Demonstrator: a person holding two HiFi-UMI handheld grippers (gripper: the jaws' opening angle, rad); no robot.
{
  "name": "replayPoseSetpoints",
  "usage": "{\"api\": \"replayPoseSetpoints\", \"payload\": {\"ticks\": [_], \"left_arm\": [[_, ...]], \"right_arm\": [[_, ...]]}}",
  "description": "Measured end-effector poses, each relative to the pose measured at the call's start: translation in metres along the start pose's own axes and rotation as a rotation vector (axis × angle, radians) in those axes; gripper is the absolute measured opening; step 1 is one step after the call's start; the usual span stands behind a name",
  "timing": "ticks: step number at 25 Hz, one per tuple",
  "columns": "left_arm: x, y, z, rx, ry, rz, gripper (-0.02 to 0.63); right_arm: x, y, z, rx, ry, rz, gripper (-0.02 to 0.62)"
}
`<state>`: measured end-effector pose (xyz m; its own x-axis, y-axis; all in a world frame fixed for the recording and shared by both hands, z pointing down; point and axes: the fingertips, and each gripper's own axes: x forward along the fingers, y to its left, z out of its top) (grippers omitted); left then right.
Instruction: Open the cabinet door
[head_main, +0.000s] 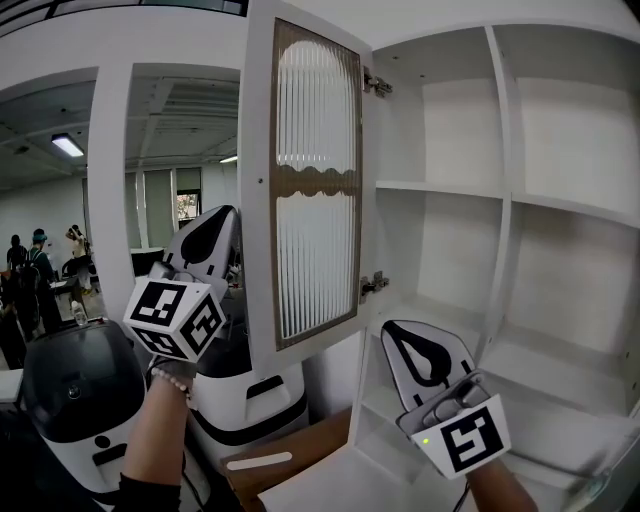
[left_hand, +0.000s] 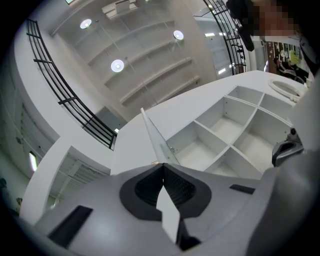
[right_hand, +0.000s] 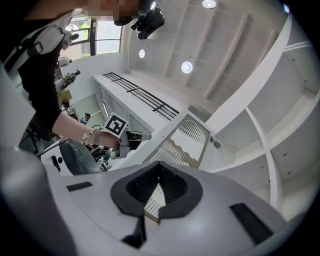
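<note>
Head view: cabinet door (head_main: 315, 180) stands swung open on the hinges at the left wall of the cabinet (head_main: 560, 230), with the left hand-held gripper (head_main: 229, 212) near its free edge. Left gripper view: jaws pressed together, nothing between them (door edge rises beyond the tips). Right gripper view: right hand-held gripper (right_hand: 159, 164) likewise closed, pinching nothing.

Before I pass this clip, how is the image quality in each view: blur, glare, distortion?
Head view: sharp, edges mildly bowed, ribbed pane of the cabinet door bright. Left gripper view: heavy fisheye, dark corners, ceiling lights blooming, shelves bent into curves. Right gripper view: same fisheye and dark corners, the door crisp mid-frame.
</note>
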<state>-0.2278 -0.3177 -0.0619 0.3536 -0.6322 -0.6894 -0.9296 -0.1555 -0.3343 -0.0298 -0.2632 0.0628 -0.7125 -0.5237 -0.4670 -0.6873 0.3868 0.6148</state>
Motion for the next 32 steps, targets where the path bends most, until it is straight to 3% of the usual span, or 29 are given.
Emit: {"api": "replayPoseSetpoints", "payload": {"ticks": [15, 23, 32], "left_arm": [[-0.033, -0.047, -0.022, 0.116, 0.074, -0.009, -0.002], [-0.061, -0.093, -0.034, 0.124, 0.11, -0.058, -0.002], [-0.091, -0.152, -0.073, 0.053, 0.162, -0.148, -0.002]], "right_arm": [[-0.011, 0.015, -0.015, 0.063, 0.012, 0.028, -0.002], [-0.033, 0.028, -0.027, 0.094, 0.056, 0.011, -0.003], [-0.068, 0.04, -0.057, 0.138, 0.156, -0.035, -0.003]]}}
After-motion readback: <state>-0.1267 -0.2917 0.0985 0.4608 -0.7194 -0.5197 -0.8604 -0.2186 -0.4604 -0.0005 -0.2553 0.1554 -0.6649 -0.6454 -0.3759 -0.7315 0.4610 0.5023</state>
